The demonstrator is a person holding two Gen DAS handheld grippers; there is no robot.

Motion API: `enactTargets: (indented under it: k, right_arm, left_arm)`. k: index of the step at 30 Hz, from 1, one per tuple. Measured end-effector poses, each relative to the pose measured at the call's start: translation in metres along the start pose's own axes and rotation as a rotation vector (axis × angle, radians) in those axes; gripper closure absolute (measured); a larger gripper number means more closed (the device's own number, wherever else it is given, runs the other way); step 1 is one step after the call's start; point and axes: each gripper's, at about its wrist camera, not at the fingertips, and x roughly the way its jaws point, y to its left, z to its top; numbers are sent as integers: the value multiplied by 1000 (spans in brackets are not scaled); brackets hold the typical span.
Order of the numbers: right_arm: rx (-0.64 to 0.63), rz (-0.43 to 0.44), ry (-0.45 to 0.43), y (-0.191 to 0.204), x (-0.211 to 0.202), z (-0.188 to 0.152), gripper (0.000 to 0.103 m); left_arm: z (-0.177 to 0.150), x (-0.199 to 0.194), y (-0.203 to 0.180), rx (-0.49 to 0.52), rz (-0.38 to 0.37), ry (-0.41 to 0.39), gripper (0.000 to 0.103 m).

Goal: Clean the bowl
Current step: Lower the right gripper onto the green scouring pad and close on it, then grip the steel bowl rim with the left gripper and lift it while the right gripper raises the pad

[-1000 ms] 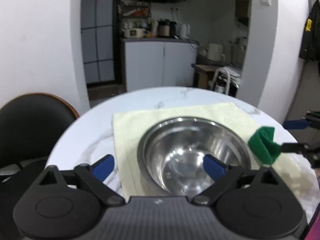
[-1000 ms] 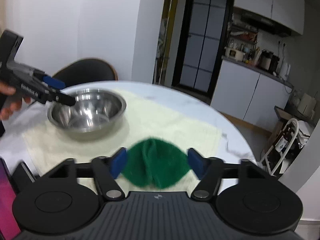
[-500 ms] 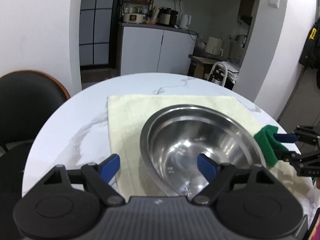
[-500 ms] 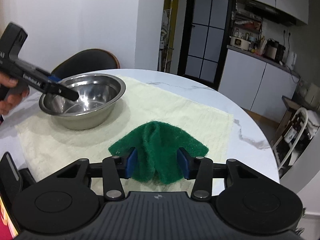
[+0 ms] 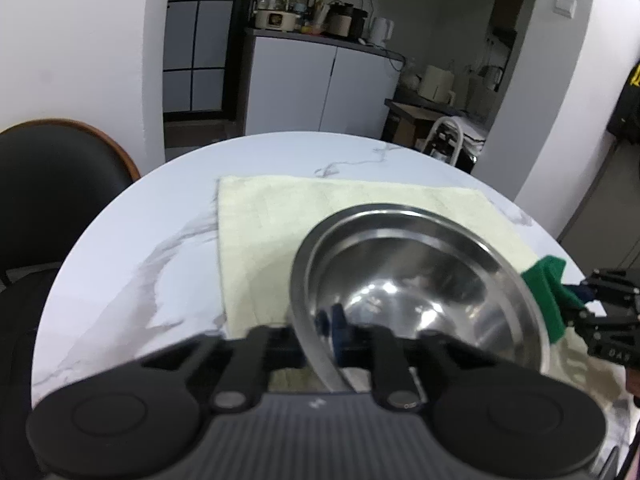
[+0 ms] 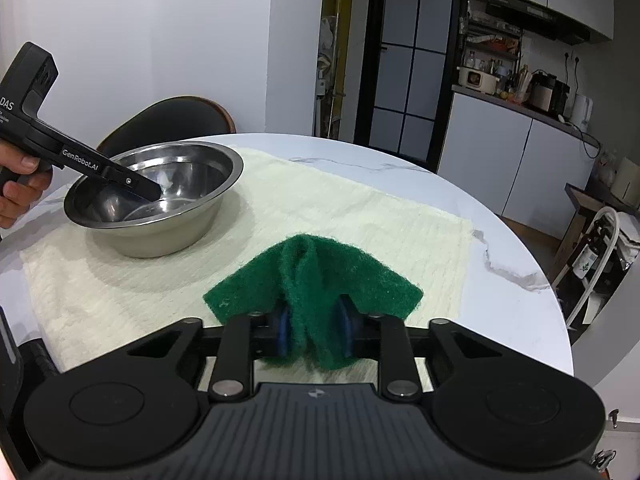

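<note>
A steel bowl (image 5: 416, 280) stands on a pale yellow cloth (image 5: 272, 216) on the round marble table (image 5: 132, 248). My left gripper (image 5: 326, 330) is shut on the bowl's near rim, one finger inside and one outside. In the right wrist view the bowl (image 6: 160, 196) sits at the left with the left gripper (image 6: 136, 188) on its rim. My right gripper (image 6: 314, 330) is shut on a folded green scouring pad (image 6: 316, 280), held just above the cloth (image 6: 352, 216) to the right of the bowl. The pad (image 5: 546, 298) and the right gripper (image 5: 576, 300) show beside the bowl's right rim.
A black chair (image 5: 52, 184) stands at the table's left edge. White kitchen cabinets (image 5: 320, 84) with appliances are behind. A low stand with a white handle (image 6: 592, 256) is beyond the table's right edge.
My left gripper has closed on the bowl's near rim. My right gripper has squeezed shut on the green pad and moved nearer the bowl.
</note>
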Motion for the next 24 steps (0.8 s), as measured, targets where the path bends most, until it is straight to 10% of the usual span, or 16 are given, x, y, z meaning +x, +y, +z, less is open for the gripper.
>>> enactTargets:
  k: [24]
  right_arm:
    - [-3,165,-109,16,-10,58,95]
  left_arm:
    - [53,0,-42,116,-41,-223,96]
